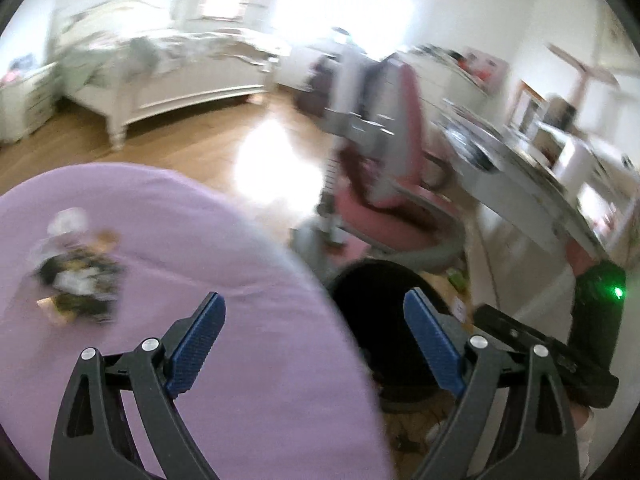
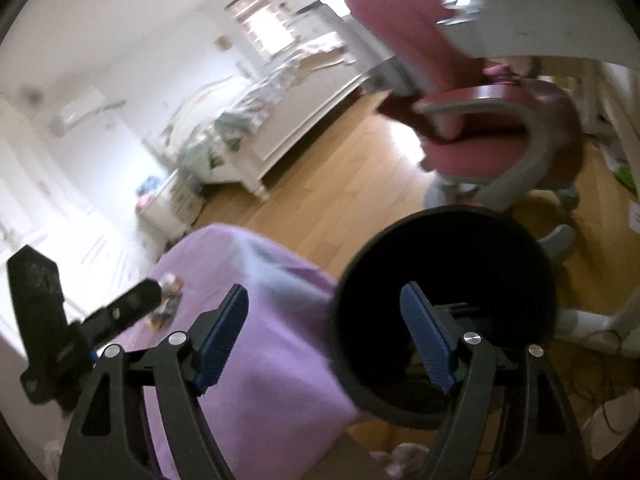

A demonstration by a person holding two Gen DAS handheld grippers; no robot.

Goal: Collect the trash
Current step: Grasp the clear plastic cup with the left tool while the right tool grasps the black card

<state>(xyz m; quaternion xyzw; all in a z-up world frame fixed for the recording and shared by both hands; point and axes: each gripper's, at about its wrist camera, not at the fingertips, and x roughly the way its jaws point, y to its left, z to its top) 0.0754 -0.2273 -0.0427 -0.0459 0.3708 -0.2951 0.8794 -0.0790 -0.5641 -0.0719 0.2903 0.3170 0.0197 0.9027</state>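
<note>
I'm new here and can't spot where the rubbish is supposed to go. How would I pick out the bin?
Find the big table draped in a purple cloth. Just off its edge, on the wooden floor towards the pink desk chair, stands the black bin. It is the only round, open-topped, all-black container there, dark inside, unlike the small blurry litter pile on the cloth.

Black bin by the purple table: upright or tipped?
Upright. The black bin stands on the wood floor with its round mouth facing up, beside the purple table. Its contents cannot be told; the inside is dark.
</note>
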